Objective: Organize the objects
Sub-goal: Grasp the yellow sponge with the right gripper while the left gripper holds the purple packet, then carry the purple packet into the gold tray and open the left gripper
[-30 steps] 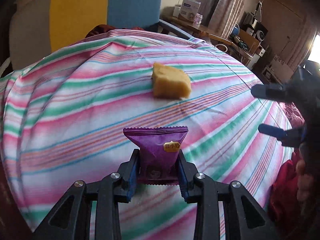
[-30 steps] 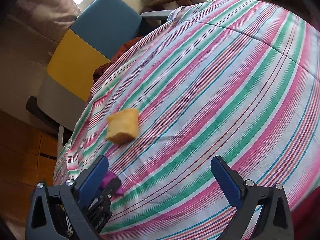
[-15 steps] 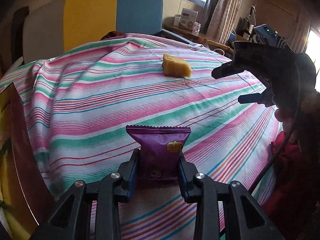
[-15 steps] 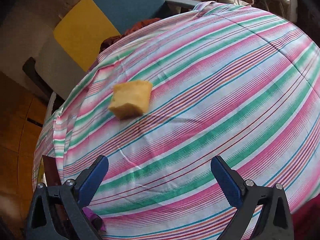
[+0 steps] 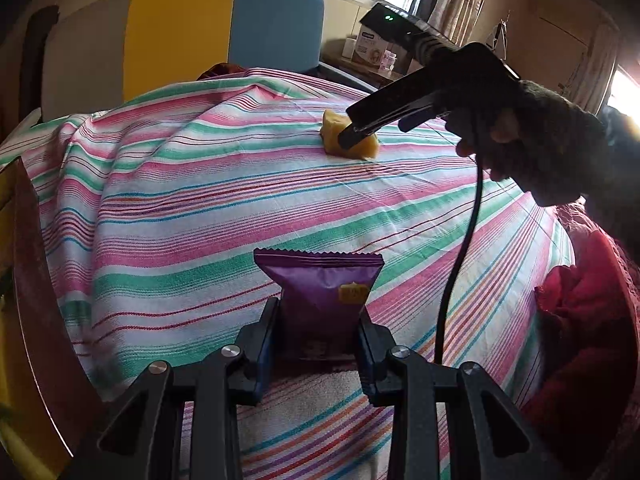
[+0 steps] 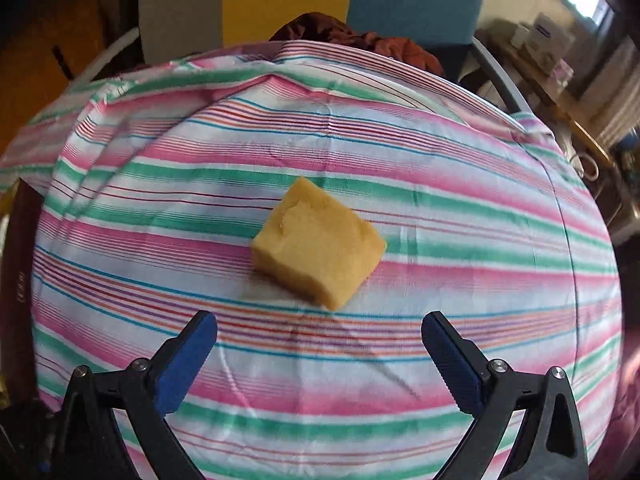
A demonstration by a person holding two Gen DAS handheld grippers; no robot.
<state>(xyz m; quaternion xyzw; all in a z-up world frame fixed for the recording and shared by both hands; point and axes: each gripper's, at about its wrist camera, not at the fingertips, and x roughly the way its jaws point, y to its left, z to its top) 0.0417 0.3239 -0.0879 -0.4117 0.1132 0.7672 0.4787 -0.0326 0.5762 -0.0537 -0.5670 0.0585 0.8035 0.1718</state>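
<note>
Objects for sorting lie on a striped cloth (image 6: 460, 184) in pink, green and white that covers the whole surface. Behind its far edge stands a yellow-and-blue chair (image 5: 224, 32), with a dark red garment (image 6: 360, 38) bunched against it. The right gripper (image 6: 319, 338), held in a gloved hand (image 5: 532, 140), hangs over the far part of the cloth with its jaws spread wide and nothing between them; its blue pads sit just short of the yellow sponge block (image 6: 318, 242), which lies flat on the cloth. Nearer the front edge, the left gripper (image 5: 316, 340) is clamped on the lower part of a purple snack packet (image 5: 320, 284), which stands upright between the pads, crimped top edge uppermost.
</note>
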